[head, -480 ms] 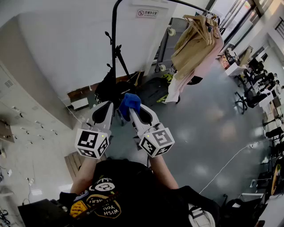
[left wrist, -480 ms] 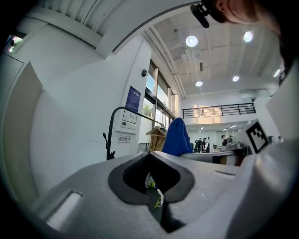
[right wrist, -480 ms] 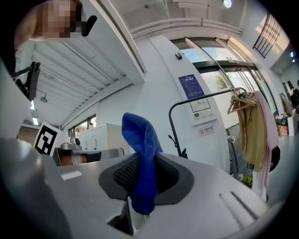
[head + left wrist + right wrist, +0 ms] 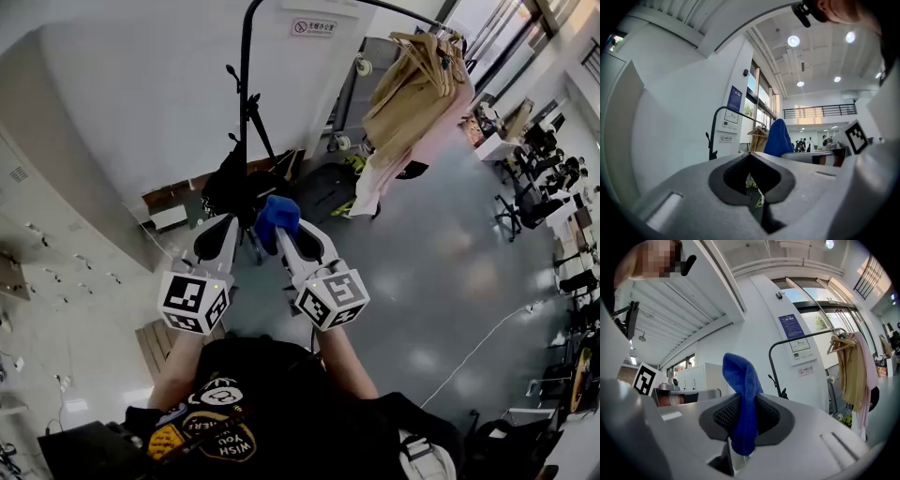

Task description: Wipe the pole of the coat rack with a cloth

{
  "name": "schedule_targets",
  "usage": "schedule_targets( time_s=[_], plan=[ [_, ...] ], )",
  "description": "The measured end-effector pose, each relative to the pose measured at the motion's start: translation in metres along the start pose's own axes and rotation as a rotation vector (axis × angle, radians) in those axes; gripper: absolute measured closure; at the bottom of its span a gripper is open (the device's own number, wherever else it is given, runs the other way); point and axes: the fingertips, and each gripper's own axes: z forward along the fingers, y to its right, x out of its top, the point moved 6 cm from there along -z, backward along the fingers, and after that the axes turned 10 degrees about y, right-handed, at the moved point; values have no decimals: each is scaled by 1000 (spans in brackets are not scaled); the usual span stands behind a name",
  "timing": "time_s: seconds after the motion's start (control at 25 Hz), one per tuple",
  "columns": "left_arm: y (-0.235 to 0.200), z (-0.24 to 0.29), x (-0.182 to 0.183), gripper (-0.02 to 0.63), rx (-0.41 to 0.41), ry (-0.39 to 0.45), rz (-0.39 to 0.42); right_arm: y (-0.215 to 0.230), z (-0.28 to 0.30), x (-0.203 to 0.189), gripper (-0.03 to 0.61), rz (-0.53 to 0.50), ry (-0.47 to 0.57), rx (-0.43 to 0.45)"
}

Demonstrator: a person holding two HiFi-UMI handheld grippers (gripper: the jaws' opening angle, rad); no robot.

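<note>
The coat rack's black pole [image 4: 246,103] rises and bends over to the right ahead of me, with beige and pink clothes [image 4: 412,89] hanging from its rail. A blue cloth [image 4: 277,216] is clamped in my right gripper [image 4: 292,234], a short way in front of the pole and apart from it. In the right gripper view the cloth [image 4: 739,373] stands up out of the shut right gripper [image 4: 745,401], with the pole [image 4: 772,366] beyond it. My left gripper [image 4: 223,234] is alongside, shut on nothing [image 4: 751,157]. From it the cloth [image 4: 778,138] shows to the right of the pole [image 4: 713,136].
A black tripod [image 4: 251,117] and dark bags [image 4: 234,187] stand at the rack's foot against the white wall [image 4: 141,84]. Wheeled casters [image 4: 361,67] and a grey panel lie behind. Office chairs [image 4: 539,178] and desks fill the far right. A wooden pallet [image 4: 155,347] lies lower left.
</note>
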Motion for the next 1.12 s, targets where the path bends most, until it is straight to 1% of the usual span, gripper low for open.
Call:
schedule_targets(
  time_s=[0.2,0.44,0.6,0.72,0.84,1.0,1.12],
  plan=[
    [-16,0,4,612,-8,11,1,-3,15,-3,506,-6,3,-15],
    [-39,10,9,612,-42,20,5,-12,39,-7,505,-22,-14,-17],
    [-52,16,11,612,-53,14,5,-7,57,-9,505,-26,-15,-33],
    [-66,26,7,613,-39,1,5,4,75,-13,505,-17,-19,-34],
    [-84,47,4,613,-26,2,3,21,98,-15,505,-13,-9,-26],
    [-98,87,4,614,-33,35,-20,54,129,-11,505,-7,9,-23],
    [-108,124,6,614,-40,36,-8,79,155,-5,505,-13,17,-7]
  ],
)
